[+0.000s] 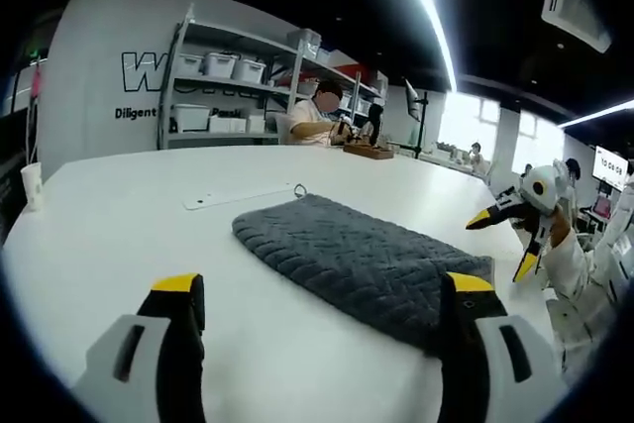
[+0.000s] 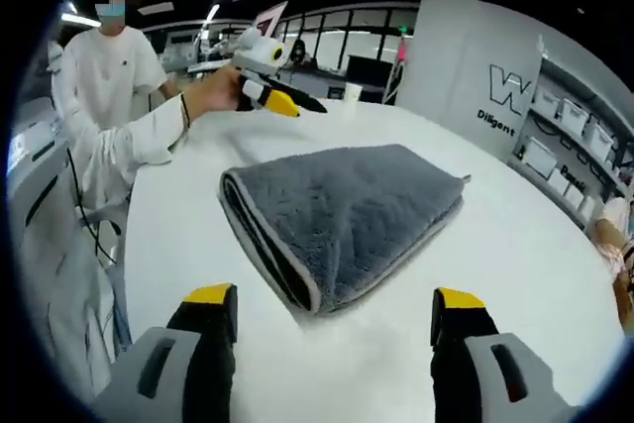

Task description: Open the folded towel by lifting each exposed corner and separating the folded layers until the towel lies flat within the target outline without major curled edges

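- The left gripper is held with jaws spread wide and nothing between them, above the white table.
- The folded grey towel lies on the table between both grippers.
- The right gripper is likewise spread wide, gripping nothing, just before the towel's folded edge.

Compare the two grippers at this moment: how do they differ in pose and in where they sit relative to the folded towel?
The left gripper points across the towel with its right-hand jaw overlapping the towel's near end, while the right gripper faces the towel's folded, layered edge squarely and sits short of it. Seen from the other gripper's camera, the left hovers beyond the towel, the right off its end. Both are open and hold nothing.
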Demonstrator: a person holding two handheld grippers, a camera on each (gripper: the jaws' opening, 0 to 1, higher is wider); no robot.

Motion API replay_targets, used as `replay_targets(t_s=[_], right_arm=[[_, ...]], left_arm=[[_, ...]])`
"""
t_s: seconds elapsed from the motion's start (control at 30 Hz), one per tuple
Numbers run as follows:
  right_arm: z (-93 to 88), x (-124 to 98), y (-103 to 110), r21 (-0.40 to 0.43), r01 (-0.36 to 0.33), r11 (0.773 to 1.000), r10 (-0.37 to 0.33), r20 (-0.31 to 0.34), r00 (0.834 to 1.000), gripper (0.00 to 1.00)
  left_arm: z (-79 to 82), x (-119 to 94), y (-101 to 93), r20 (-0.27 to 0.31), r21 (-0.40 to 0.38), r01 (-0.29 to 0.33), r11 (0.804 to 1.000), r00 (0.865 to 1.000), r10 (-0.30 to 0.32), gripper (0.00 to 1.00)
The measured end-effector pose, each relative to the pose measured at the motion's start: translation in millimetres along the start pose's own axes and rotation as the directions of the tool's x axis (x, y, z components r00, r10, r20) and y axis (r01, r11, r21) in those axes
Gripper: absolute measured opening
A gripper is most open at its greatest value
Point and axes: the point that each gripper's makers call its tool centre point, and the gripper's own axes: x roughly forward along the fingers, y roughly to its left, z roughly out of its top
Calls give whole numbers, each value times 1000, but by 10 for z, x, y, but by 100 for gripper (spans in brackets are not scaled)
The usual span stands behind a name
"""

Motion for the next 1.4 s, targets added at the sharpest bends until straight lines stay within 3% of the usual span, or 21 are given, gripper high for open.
replay_targets(t_s=[0.1,0.2,0.43,0.5,0.6,0.67,0.83,0.93,1.03,1.07,1.1,1.13,1.2,1.3,1.4], right_arm=[[42,-16,-154,11,19,1000,-19,4,1000,93],[48,-21,-303,1,49,999,-48,-52,997,99],[357,16,-641,38,69,997,-68,-10,998,100],[489,37,-815,67,101,993,-103,19,995,100],[769,86,-1104,161,140,977,-163,143,976,100],[825,138,-1175,155,134,979,-160,171,972,100],[712,387,-1406,165,146,975,-167,118,979,100],[663,522,-1611,197,174,965,-205,151,967,100],[538,594,-1680,207,181,961,-213,145,966,99],[388,614,-1705,220,200,955,-224,91,970,99],[310,631,-1712,166,202,965,-218,81,973,99],[123,621,-1700,152,215,965,-221,25,975,100],[-26,558,-1724,175,230,957,-233,-2,972,100],[-54,479,-1796,182,254,950,-257,-6,966,99],[-27,466,-1803,230,220,948,-231,25,973,99]], left_arm=[[2,4,1,0,1,-6,1000,1000,6,98],[15,4,-16,6,-1,-3,1000,1000,3,98],[7,18,-26,0,6,-4,1000,1000,4,99],[-2,22,-22,-2,4,-5,1000,1000,5,99],[-26,29,-10,-8,1,-8,1000,1000,8,99],[-49,39,13,-16,-4,-13,1000,1000,13,98],[-61,46,22,-21,1,-18,1000,1000,19,98],[5,22,10,5,12,-28,1000,1000,28,98],[4,22,9,3,19,-30,999,1000,30,98],[-7,28,16,-2,20,-35,999,999,35,98],[-16,35,15,-6,21,-38,999,999,38,98],[-24,49,8,-7,24,-41,999,999,42,97],[-52,77,-27,-18,32,-39,999,999,40,97],[-100,126,-95,-39,48,-23,999,999,25,98],[-178,170,-100,-73,74,-22,997,997,27,98]])
